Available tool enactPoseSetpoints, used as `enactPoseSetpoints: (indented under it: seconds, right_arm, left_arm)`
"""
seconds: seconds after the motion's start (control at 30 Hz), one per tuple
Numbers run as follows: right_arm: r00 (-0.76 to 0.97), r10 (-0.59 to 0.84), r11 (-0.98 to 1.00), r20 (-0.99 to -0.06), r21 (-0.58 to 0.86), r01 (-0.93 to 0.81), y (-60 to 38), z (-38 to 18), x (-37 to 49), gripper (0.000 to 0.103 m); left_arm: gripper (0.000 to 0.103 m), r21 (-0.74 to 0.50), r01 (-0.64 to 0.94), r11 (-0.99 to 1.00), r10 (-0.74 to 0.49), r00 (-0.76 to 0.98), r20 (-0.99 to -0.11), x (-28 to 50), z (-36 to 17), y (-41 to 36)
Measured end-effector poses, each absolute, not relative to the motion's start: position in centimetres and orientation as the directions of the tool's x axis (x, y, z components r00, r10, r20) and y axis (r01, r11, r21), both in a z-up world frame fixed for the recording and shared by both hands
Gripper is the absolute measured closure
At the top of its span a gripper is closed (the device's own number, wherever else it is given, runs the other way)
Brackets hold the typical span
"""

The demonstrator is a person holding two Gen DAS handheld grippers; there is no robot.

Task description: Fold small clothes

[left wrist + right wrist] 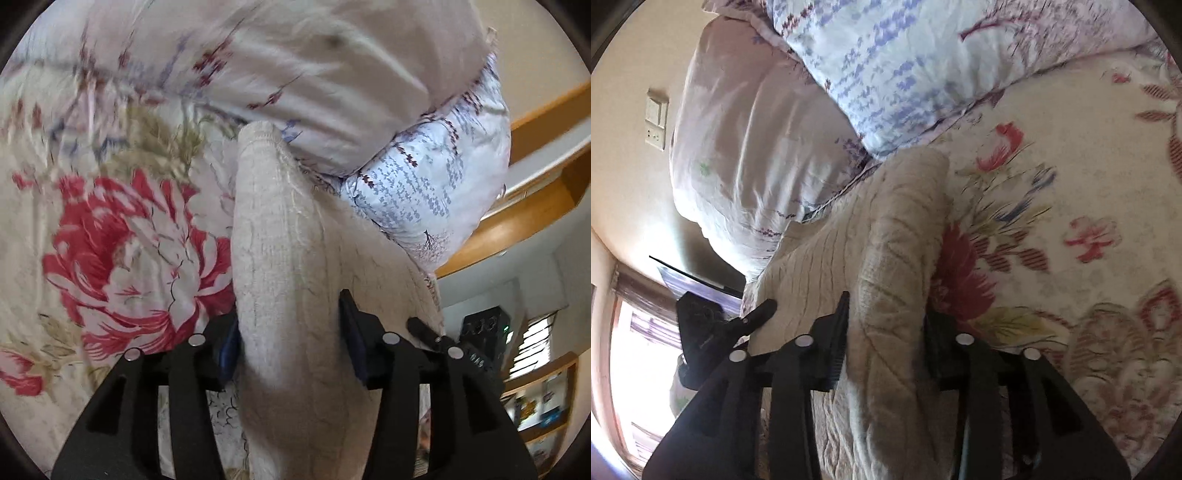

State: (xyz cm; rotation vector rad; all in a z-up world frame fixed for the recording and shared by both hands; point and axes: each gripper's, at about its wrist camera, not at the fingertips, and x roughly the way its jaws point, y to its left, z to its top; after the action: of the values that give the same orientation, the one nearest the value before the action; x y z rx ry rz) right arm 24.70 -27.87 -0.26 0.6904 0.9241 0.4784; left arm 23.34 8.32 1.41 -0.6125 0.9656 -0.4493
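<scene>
Beige knitted fabric fills the middle of the left wrist view: a ribbed garment (291,258), bunched into a thick upright fold, rises between the two black fingers of the left gripper (291,332), whose blue-padded jaws clench it on both sides. Behind it lies a quilted bedspread (110,240) printed with a large red flower, and above that a pale pillow (295,74) with small sprigs beside a second pillow (424,184) patterned in blue. Only this view shows the wooden shelving (535,122) at the right and a dark device (484,332) beyond the bed's edge. In the right wrist view the same garment (886,258), its cable-like ridges plain, is gripped between the jaws of the right gripper (882,332), with a loose flap spreading left. The bedspread (1071,221) lies open and flat to the right. Only here appear a wall switch plate (656,122) and a bright window (635,350) at the lower left.
</scene>
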Motion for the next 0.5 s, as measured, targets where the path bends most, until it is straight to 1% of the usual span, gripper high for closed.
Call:
enactPoseSetpoints:
  seconds: [0.1, 0.17, 0.23, 0.27, 0.33, 0.4, 0.5]
  right_arm:
    - [0.586, 0.612, 0.7, -0.531, 0.709, -0.088, -29.4, 1.1, 23.7, 0.064]
    - [0.595, 0.605, 0.706, -0.53, 0.702, -0.093, -29.7, 1.4, 23.4, 0.065]
    - [0.583, 0.604, 0.722, -0.544, 0.682, -0.111, -29.3, 1.2, 23.4, 0.08]
    - [0.6, 0.568, 0.759, -0.563, 0.64, -0.118, -28.5, 1.4, 23.4, 0.081]
    - [0.63, 0.504, 0.813, -0.591, 0.571, -0.114, -27.9, 1.8, 23.4, 0.088]
    - [0.641, 0.462, 0.836, -0.612, 0.541, -0.087, -27.9, 1.5, 23.6, 0.09]
    - [0.623, 0.454, 0.835, -0.637, 0.549, -0.048, -28.3, 0.4, 24.2, 0.091]
  left_arm:
    - [0.05, -0.573, 0.131, 0.809, -0.535, 0.569, -0.624, 22.1, 3.4, 7.8]
    - [0.049, -0.514, 0.172, 0.84, -0.501, 0.611, -0.613, 21.2, 4.6, 7.1]
    - [0.049, -0.448, 0.239, 0.861, -0.483, 0.661, -0.574, 19.6, 6.2, 6.2]
    - [0.049, -0.426, 0.264, 0.865, -0.481, 0.678, -0.556, 19.1, 6.7, 5.7]
    - [0.046, -0.374, 0.327, 0.868, -0.489, 0.694, -0.529, 18.1, 7.9, 4.6]
    - [0.046, -0.324, 0.362, 0.874, -0.486, 0.679, -0.551, 18.0, 8.1, 3.2]
    - [0.046, -0.279, 0.375, 0.884, -0.464, 0.643, -0.609, 18.7, 7.1, 1.6]
